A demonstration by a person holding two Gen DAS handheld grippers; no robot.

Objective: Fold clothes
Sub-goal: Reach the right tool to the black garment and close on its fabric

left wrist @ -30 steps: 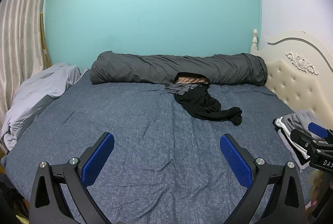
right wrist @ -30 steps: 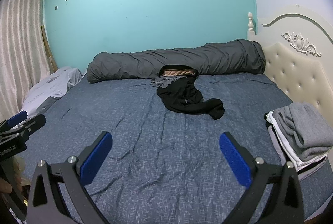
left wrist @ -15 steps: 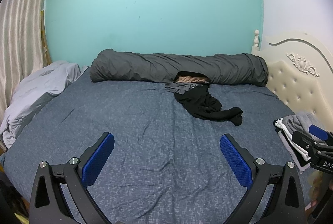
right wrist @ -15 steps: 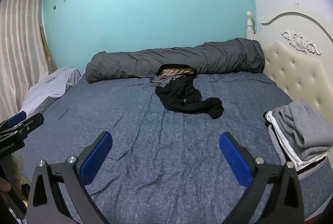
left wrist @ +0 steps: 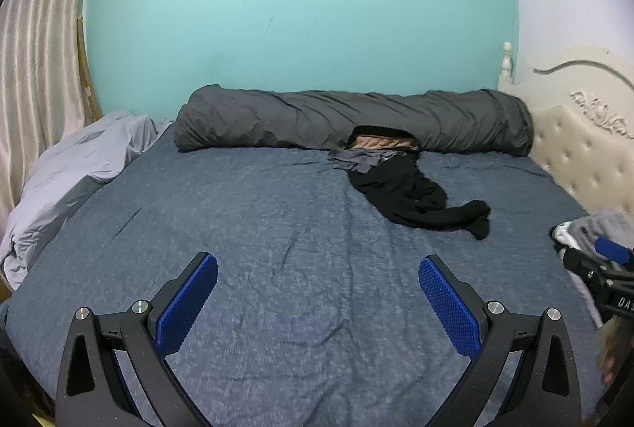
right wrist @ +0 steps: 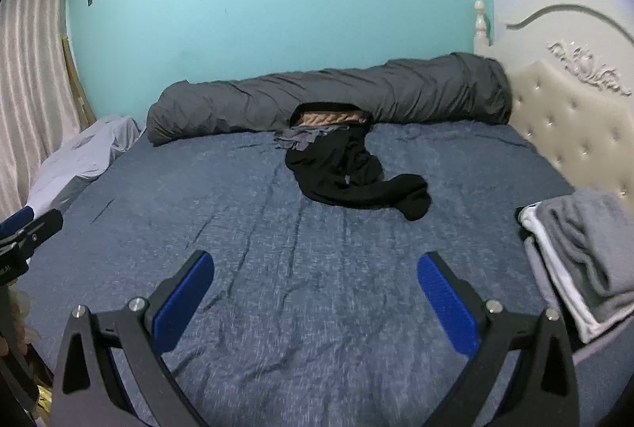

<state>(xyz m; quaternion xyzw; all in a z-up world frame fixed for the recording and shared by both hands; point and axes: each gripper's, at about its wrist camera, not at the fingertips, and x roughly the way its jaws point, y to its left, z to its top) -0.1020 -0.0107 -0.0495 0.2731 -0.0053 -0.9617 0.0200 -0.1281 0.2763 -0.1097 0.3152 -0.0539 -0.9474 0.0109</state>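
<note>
Where the blue bedsheet (right wrist: 317, 268) meets the rolled grey duvet (right wrist: 356, 94), a crumpled black garment (right wrist: 348, 177) lies at about 12 o'clock from both grippers, well apart from them, its upper end touching a small grey garment (right wrist: 297, 138) and a tan piece (right wrist: 329, 117). At 3 o'clock, a folded grey stack (right wrist: 590, 248) sits near the cream headboard (right wrist: 570, 133). Both the left gripper (left wrist: 317, 292) and the right gripper (right wrist: 315, 290) hang above the sheet, blue pads (left wrist: 188, 304) spread wide, holding nothing. At 9 o'clock lies a pale grey blanket (left wrist: 79, 169).
</note>
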